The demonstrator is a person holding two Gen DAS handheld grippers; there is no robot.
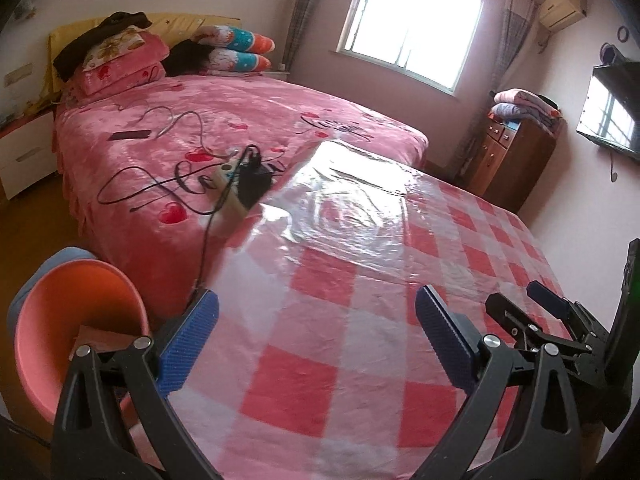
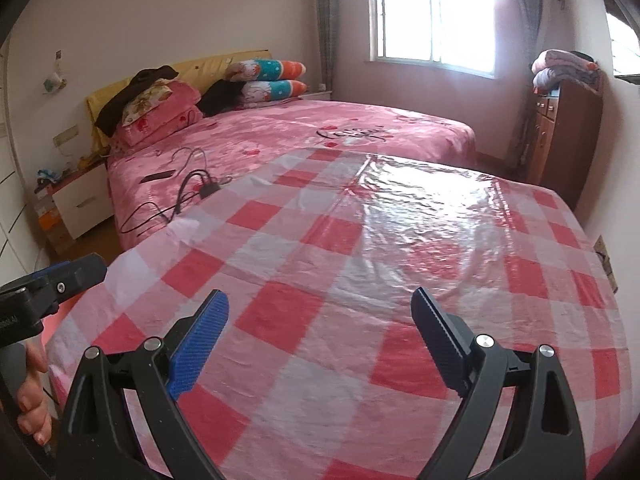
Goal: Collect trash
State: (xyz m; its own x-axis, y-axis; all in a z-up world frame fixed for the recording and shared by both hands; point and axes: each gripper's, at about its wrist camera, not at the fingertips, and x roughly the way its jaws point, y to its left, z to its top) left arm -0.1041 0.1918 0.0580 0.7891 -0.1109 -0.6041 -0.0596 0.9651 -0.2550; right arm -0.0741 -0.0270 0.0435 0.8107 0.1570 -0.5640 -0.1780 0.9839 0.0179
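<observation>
Our left tool (image 1: 316, 344) hangs over the bench (image 1: 360, 320) with its blue pads spread wide and nothing between them, and our right tool (image 1: 536, 320) shows at the right edge of the same checked, plastic-covered top, its fingers apart as well. Left of the bench we see a pink basin (image 1: 60, 320) with a brown block (image 1: 102, 340) in it, low beside the bed (image 1: 240, 120). On the bed's pink cover lie a power strip (image 1: 230, 194) with a black adapter (image 1: 254, 184) plugged in, loose cables, and a dark flat device (image 1: 130, 135) nearer the pillows.
</observation>
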